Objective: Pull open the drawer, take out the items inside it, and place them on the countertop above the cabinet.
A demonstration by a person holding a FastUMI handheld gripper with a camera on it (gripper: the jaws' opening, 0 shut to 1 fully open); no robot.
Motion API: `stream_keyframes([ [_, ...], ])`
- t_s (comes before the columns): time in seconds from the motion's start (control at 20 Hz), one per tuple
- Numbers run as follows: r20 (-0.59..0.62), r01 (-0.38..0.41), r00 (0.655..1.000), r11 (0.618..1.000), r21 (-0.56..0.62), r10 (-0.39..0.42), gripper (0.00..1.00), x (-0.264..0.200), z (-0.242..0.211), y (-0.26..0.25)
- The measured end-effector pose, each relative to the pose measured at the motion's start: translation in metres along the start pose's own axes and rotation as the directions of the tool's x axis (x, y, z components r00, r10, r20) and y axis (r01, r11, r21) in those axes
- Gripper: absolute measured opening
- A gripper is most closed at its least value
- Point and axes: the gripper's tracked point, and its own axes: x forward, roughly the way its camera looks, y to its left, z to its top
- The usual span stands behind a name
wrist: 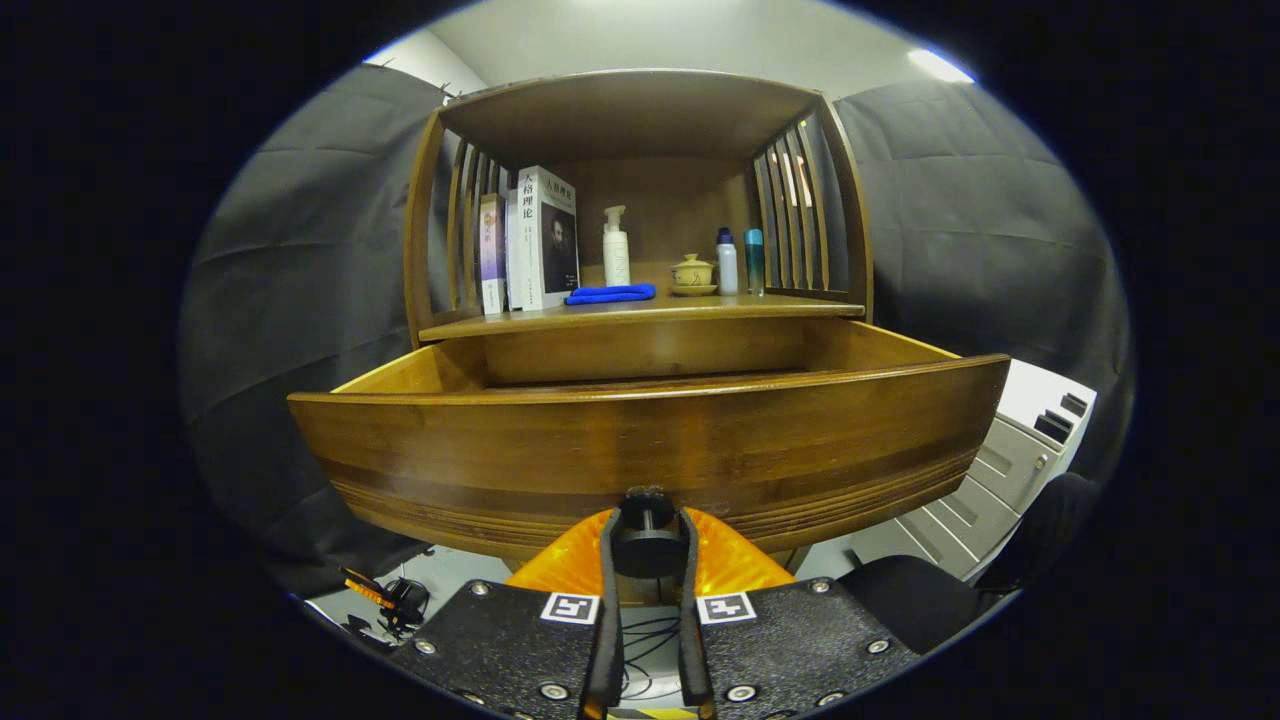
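The wooden cabinet's drawer point(650, 440) is pulled out toward me, its curved front panel just beyond my fingers. My gripper point(647, 525) is shut on the drawer's round black knob point(647, 542), with one finger pressing on each side of it. The front panel hides the inside of the drawer, so I cannot see any items in it. Above the drawer runs the countertop point(700, 308), which carries a folded blue cloth point(610, 294).
On the countertop stand books point(540, 240), a white pump bottle point(616, 250), a small lidded cup on a saucer point(693, 274) and two small bottles point(740, 262). Slatted side walls and a top shelf enclose it. A white drawer unit point(1010, 460) stands to the lower right.
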Motion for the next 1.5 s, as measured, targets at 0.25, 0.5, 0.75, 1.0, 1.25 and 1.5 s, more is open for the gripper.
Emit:
stream_keyframes([
  [0.25, 0.009, -0.048, 0.999, 0.999, 0.02, 0.048, 0.48, -0.013, 0.02, -0.001],
  [0.5, 0.117, -0.044, 0.992, 0.997, 0.067, 0.036, 0.88, -0.031, 0.094, -0.018],
  [0.75, 0.101, -0.013, 0.995, 1.0, 0.015, 0.011, 0.95, -0.019, 0.148, -0.034],
  [1.0, 0.012, 0.038, 0.999, 0.998, 0.042, -0.038, 0.96, 0.026, 0.173, -0.047],
  [1.25, -0.139, 0.116, 0.984, 0.993, 0.002, -0.115, 0.96, 0.07, 0.17, -0.063],
  [1.5, -0.365, 0.111, 0.923, 0.993, -0.049, -0.121, 0.96, 0.109, 0.143, -0.055],
])
